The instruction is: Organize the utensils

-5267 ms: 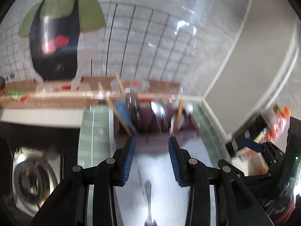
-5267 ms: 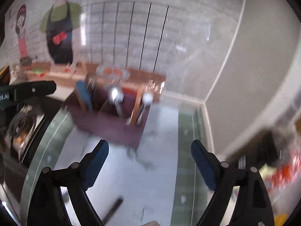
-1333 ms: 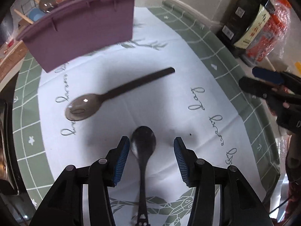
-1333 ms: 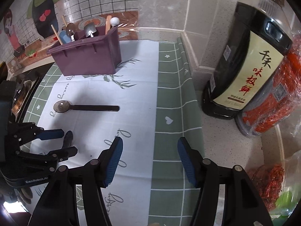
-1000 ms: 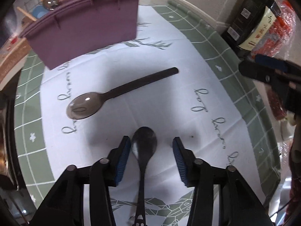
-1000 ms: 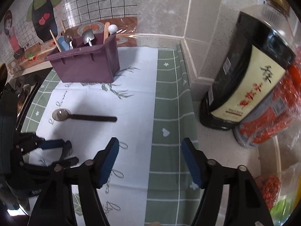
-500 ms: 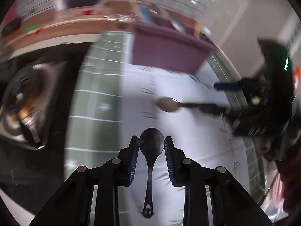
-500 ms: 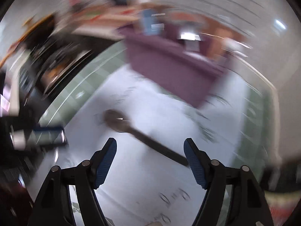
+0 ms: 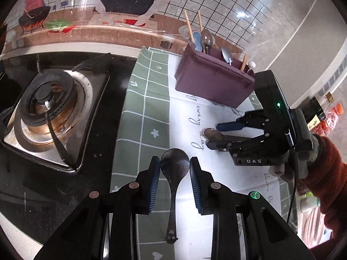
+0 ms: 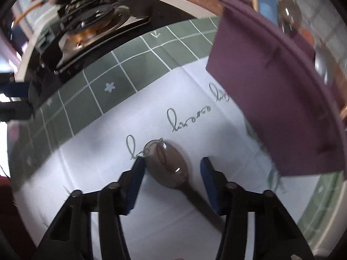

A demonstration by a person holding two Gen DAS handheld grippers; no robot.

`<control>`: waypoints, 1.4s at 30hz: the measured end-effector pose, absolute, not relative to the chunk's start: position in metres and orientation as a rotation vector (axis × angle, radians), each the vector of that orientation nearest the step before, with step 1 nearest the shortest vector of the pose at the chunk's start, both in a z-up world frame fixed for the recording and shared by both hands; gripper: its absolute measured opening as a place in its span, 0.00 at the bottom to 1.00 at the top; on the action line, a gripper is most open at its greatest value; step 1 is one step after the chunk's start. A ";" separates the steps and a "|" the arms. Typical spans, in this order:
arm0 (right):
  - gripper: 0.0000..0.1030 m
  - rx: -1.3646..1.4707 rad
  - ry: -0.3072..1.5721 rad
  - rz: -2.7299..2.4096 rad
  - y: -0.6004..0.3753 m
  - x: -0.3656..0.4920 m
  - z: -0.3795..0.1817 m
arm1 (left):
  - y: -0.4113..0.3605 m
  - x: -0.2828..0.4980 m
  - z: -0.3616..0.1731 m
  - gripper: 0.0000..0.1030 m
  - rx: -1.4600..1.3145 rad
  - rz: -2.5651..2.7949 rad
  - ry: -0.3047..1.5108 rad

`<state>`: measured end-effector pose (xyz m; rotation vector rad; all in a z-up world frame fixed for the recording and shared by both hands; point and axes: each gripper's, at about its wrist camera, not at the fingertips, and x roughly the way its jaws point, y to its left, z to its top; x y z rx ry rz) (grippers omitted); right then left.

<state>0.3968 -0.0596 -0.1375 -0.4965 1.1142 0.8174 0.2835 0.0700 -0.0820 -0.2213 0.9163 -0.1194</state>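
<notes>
My left gripper [image 9: 174, 171] has a dark spoon [image 9: 174, 173] between its pads, bowl fwd, handle running straight back toward me along the finger axis. Pads sit just beside the bowl edges; looks pinched and lifted off the cloth, but I can't tell for sure whether they're biting.

My right gripper [image 10: 171, 169] is spread wide, straddling the translucent brown spoon [image 10: 168, 164] lying flat on the white cloth [image 10: 97, 173]. Its bowl sits between the fingertips, nearer my left pad [image 10: 135, 179]; handle angles back and to the right, passing close under the right finger, so its long axis is skewed vs. my fingers. Nothing gripped yet.

Purple utensil caddy [image 9: 212, 82] stands ahead and to the right of both, w/ chopsticks and spoons already in it. Right gripper is nearer to it. Judgement: close right on the neck, then both go to the caddy.
</notes>
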 end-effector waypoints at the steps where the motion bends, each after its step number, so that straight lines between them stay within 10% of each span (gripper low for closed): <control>1: 0.36 -0.479 1.121 0.810 -0.062 0.397 -0.137 | 0.070 0.282 -0.082 0.28 -0.218 -0.122 0.915; 30: 0.26 0.076 0.732 0.446 -0.183 0.294 -0.011 | -0.015 0.266 -0.001 0.28 -0.045 -0.249 0.692; 42: 0.26 0.077 0.479 0.380 -0.199 0.296 0.101 | -0.028 0.290 0.131 0.28 0.007 -0.298 0.385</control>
